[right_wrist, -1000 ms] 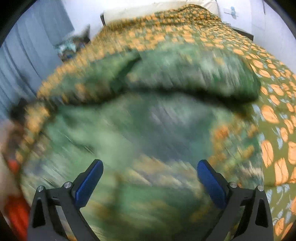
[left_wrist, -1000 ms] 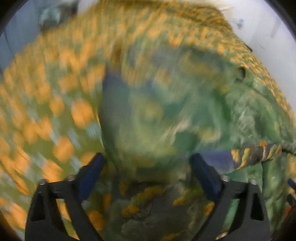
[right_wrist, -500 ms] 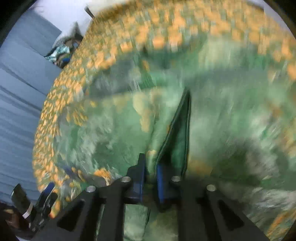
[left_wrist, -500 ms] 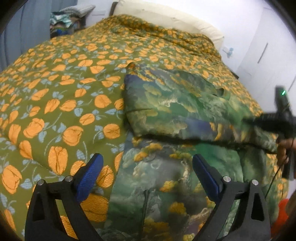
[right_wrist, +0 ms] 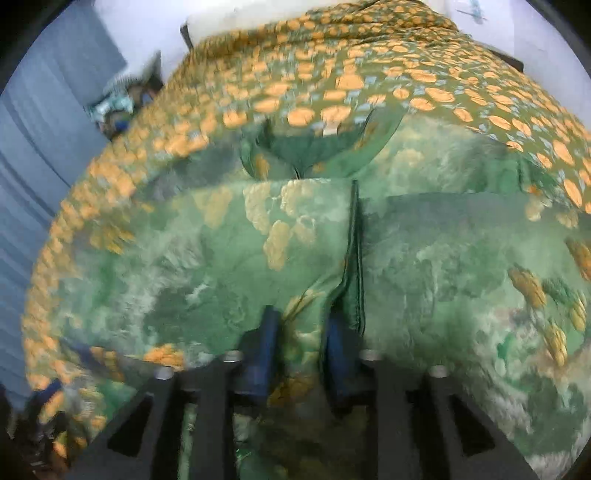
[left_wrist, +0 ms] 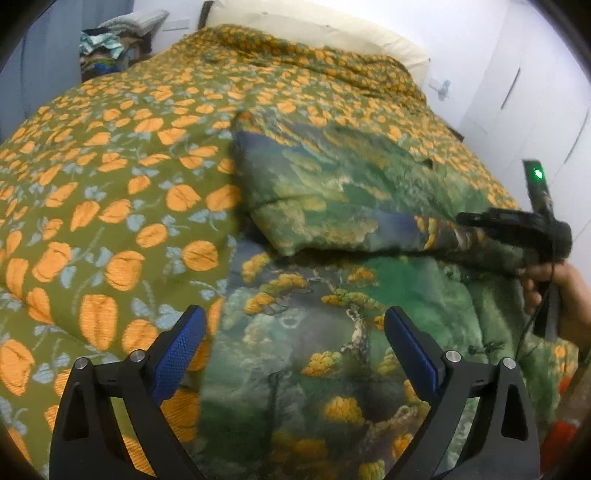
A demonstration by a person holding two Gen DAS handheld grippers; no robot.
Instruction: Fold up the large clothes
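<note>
Jaws: left gripper (left_wrist: 293,341) spread, empty | right gripper (right_wrist: 301,350) opening, garment (right_wrist: 295,258) fold between, blurred

Bed (left_wrist: 110,206) being covered by an orange-flowered olive quilt.
A green patterned garment (left_wrist: 332,192) is lying on it toward 3 o'clock, a pillow (left_wrist: 314,33) at 12.

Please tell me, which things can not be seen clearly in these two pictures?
- Left view: the garment near edge, cut off by the frame and the left gripper.
- Left view: the right gripper tips, blurred.
- Right view: cloth between the right gripper's fingers, blurred; contact unclear.
- Clutter beside the bed, too small.
</note>
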